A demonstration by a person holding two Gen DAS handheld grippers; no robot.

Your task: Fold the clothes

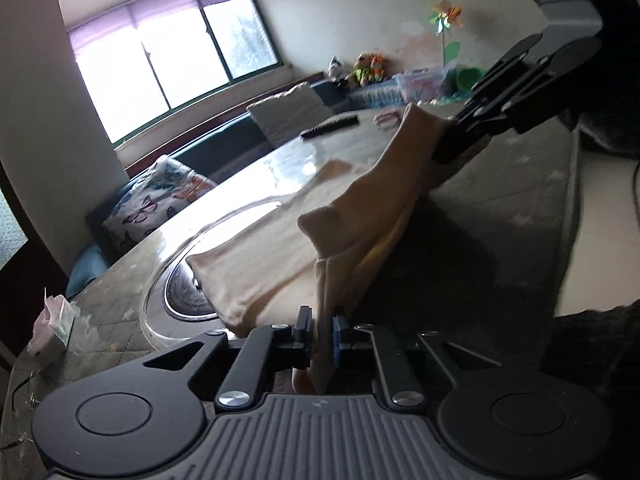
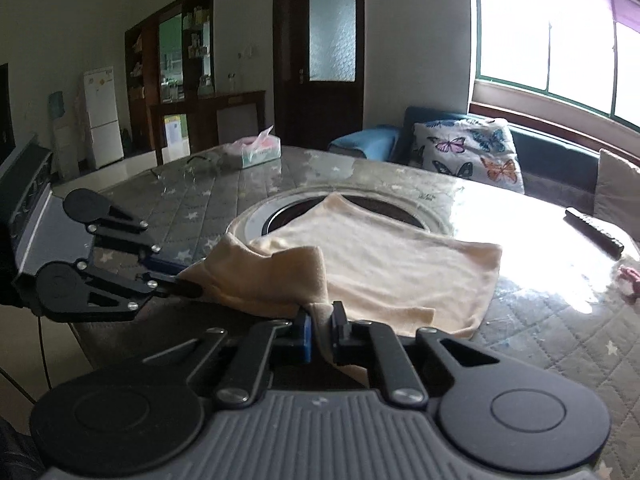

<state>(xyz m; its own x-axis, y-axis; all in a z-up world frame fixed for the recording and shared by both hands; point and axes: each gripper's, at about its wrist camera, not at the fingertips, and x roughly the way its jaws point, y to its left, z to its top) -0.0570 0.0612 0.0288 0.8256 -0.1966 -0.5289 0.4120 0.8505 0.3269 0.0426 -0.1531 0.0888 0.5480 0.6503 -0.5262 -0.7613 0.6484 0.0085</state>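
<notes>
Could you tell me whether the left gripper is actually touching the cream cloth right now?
Touching. In the left wrist view, the left gripper is closed on a fold of the cream cloth, which passes between its fingers with no gap on either side.

Bright window point(image 2: 560, 44), dark door point(image 2: 320, 48), white fridge point(image 2: 102, 116), blue sofa point(image 2: 552, 160) with butterfly cushion point(image 2: 468, 152).

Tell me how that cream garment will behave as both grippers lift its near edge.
The cream garment is probably floppy: it sags and creases between the left gripper and right gripper. It looks thin and light, so lifting should be easy. The far part lies on the glossy table and may slide when pulled.
</notes>
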